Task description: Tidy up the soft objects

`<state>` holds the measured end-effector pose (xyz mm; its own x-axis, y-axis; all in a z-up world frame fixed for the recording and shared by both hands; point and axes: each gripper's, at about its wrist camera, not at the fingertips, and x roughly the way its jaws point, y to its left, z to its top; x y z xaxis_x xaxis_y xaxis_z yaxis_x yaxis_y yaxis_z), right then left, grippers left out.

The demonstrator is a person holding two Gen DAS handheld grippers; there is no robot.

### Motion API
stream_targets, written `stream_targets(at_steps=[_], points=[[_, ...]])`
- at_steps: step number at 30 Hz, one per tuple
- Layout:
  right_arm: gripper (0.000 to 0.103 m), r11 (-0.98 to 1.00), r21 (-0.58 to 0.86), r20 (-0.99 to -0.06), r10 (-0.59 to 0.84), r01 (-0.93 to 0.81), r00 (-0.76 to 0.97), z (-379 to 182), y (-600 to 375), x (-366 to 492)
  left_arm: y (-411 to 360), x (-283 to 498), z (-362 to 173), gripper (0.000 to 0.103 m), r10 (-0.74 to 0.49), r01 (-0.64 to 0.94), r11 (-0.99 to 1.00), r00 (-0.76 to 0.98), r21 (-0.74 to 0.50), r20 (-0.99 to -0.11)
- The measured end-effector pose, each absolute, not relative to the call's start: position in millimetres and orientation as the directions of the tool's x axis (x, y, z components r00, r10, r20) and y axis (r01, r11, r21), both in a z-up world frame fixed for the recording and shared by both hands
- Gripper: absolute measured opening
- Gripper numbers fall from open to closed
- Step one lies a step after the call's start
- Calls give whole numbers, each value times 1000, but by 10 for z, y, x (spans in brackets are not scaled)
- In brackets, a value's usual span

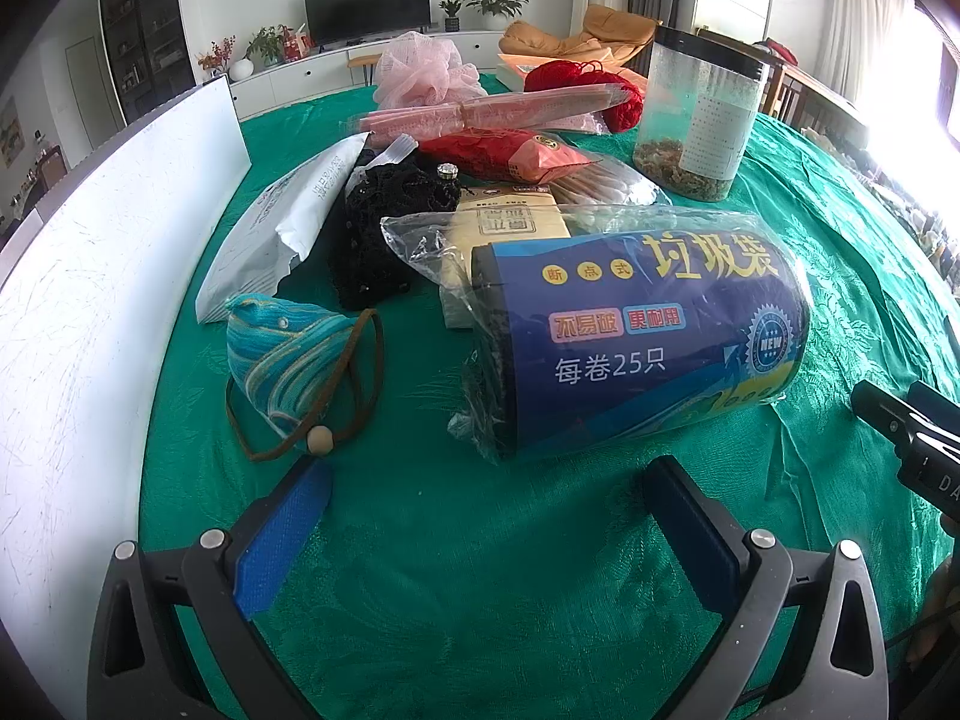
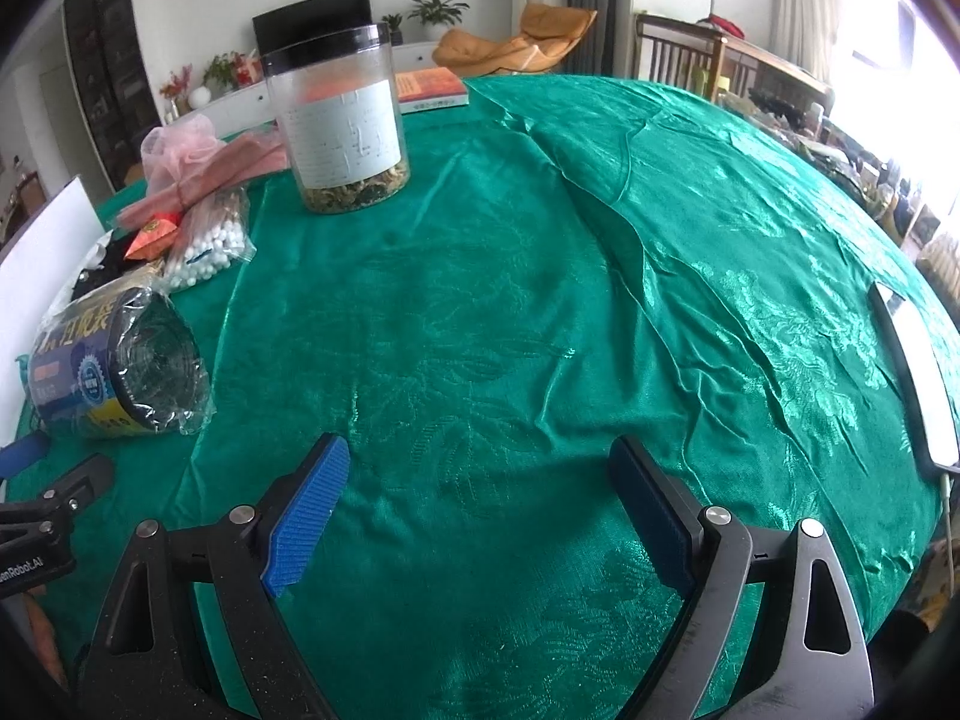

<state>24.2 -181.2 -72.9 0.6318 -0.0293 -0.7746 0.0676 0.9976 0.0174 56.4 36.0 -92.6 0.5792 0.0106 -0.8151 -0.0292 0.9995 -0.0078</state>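
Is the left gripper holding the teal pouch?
No, the left gripper is open and empty above the green cloth, and the teal pouch lies beyond it.

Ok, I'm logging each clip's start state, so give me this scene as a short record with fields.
surface: green tablecloth
left hand-held gripper: open, empty, above cloth
right hand-held gripper: open, empty, above cloth
nearest item: trash bag roll, lying on its side
soft items: teal pouch, pink mesh sponge, red yarn
other: clear jar, upright, lid on
left edge: white board
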Motion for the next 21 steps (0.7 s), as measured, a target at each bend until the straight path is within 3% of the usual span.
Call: stream_targets(at_steps=[21], points=[[92, 998, -1, -779, -42, 66, 626, -740, -1778, 262, 359, 563, -928, 103, 11, -30, 1000, 579, -8, -815]])
